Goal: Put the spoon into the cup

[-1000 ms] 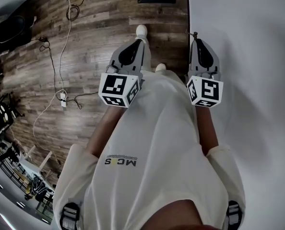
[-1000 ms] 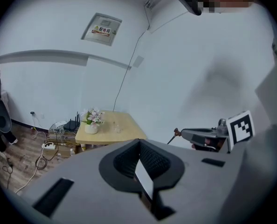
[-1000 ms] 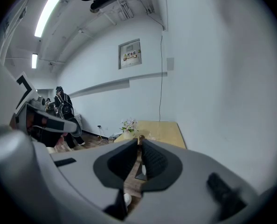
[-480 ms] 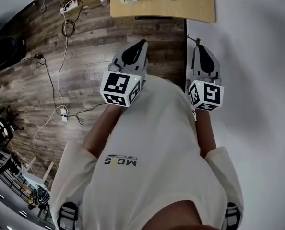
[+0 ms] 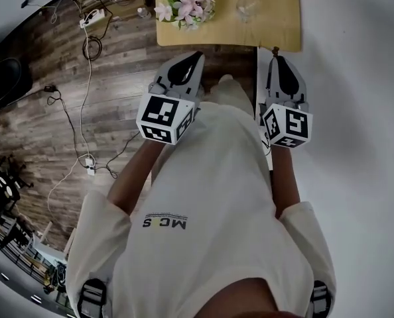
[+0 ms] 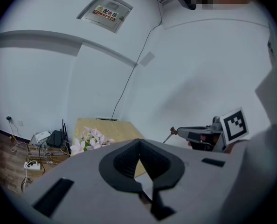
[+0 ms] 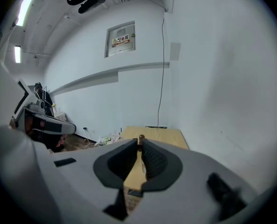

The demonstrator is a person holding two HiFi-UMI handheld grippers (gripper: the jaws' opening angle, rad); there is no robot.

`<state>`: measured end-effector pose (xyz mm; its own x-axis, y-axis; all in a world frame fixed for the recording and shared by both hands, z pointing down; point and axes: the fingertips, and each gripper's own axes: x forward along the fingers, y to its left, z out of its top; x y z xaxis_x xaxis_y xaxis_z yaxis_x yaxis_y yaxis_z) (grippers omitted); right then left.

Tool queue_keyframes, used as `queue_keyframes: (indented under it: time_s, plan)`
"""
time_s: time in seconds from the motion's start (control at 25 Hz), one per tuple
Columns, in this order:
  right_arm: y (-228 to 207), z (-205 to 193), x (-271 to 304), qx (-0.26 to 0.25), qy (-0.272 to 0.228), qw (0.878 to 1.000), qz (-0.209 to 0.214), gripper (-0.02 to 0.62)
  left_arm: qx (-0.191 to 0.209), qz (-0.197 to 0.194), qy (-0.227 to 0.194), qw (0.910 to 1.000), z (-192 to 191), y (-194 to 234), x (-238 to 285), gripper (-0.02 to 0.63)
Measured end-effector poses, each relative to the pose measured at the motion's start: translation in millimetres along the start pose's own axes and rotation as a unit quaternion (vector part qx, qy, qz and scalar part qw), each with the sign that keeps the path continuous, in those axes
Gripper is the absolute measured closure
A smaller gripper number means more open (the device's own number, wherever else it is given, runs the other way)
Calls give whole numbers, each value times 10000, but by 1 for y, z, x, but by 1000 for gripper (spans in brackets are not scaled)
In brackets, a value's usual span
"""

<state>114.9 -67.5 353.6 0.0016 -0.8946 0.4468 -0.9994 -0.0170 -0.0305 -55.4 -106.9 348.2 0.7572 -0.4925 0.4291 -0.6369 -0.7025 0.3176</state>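
The right gripper (image 7: 139, 146) has its fingers (image 7: 153, 160) shut narrow on the spoon (image 7: 141, 138), whose knobbed end pokes past the tips. The left gripper (image 6: 139, 143) has its fingers pressed together, empty. Ahead of both, the cup (image 5: 246, 6) stands on the desk (image 5: 280, 28) beside flowers (image 5: 185, 5).

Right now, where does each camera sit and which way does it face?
Head view: on the head, facing down past shirt, arms, left gripper and right gripper to the table.
Left gripper view: along its shut jaws toward table, flowers, right gripper.
Right gripper view: along jaws pinching the spoon, toward table.
All share the table.
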Motion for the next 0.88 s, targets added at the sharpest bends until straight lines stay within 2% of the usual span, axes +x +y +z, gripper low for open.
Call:
queue_keyframes:
  time_s: [0.44, 0.88]
  plan:
    - [-35, 26, 64, -192, -62, 9986, 497, 546, -94, 330, -154, 9993, 36, 7, 55, 595]
    - [-47, 8, 124, -194, 170, 9957, 886, 546, -208, 753, 182, 9968, 24, 24, 97, 595]
